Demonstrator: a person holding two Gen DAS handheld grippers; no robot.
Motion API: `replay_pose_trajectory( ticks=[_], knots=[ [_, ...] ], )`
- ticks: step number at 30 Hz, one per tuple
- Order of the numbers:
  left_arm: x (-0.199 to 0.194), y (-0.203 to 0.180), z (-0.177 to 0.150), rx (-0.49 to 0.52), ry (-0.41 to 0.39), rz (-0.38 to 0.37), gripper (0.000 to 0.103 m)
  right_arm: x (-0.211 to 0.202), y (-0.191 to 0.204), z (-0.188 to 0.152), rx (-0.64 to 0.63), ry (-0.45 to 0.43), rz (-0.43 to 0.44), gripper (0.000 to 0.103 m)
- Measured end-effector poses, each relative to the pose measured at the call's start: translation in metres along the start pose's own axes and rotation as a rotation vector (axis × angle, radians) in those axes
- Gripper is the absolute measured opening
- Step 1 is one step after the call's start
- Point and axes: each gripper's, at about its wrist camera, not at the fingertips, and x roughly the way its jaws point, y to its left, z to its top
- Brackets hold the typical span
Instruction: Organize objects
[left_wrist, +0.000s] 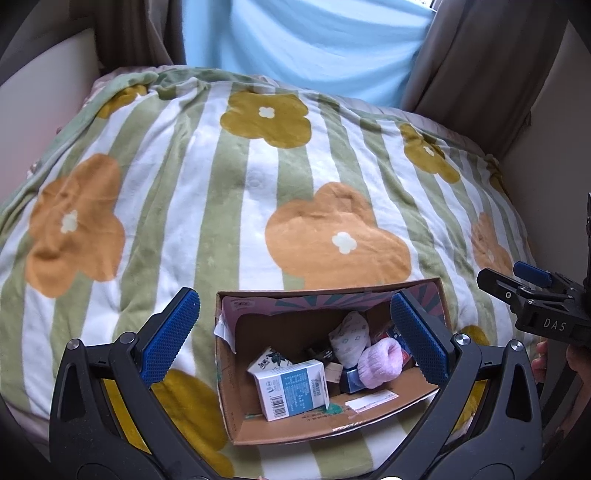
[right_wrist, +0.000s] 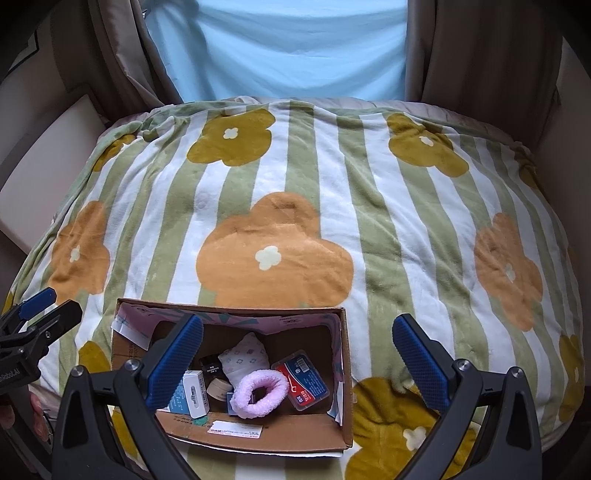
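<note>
An open cardboard box (left_wrist: 236, 413) (right_wrist: 343, 373) sits on the flowered blanket near the bed's front edge. Inside lie a white and blue carton (left_wrist: 291, 389) (right_wrist: 192, 395), a pink fluffy scrunchie (left_wrist: 378, 362) (right_wrist: 260, 393), a white patterned sock (left_wrist: 349, 338) (right_wrist: 245, 356), a red flat case (right_wrist: 304, 380) and a small round jar (right_wrist: 218, 389). My left gripper (left_wrist: 295, 332) is open and empty, hovering above the box. My right gripper (right_wrist: 299, 360) is open and empty, hovering above the box's right part. Each gripper shows at the edge of the other's view (left_wrist: 532, 291) (right_wrist: 33, 321).
The green-striped blanket with orange and mustard flowers (left_wrist: 258, 192) (right_wrist: 295, 206) covers the bed. A light blue cloth (left_wrist: 303, 40) (right_wrist: 280, 48) hangs behind, between brown curtains (left_wrist: 480, 62) (right_wrist: 480, 55). A beige padded panel (right_wrist: 44, 162) borders the bed on the left.
</note>
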Motion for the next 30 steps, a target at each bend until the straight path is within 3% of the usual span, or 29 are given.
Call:
replay_pose_trajectory(
  ticks=[30],
  knots=[
    [0.0017, -0.0049, 0.003, 0.016, 0.005, -0.002, 0.103, -0.0002, -0.0028, 0.0017, 0.002, 0.0, 0.0, 0.102]
  ],
)
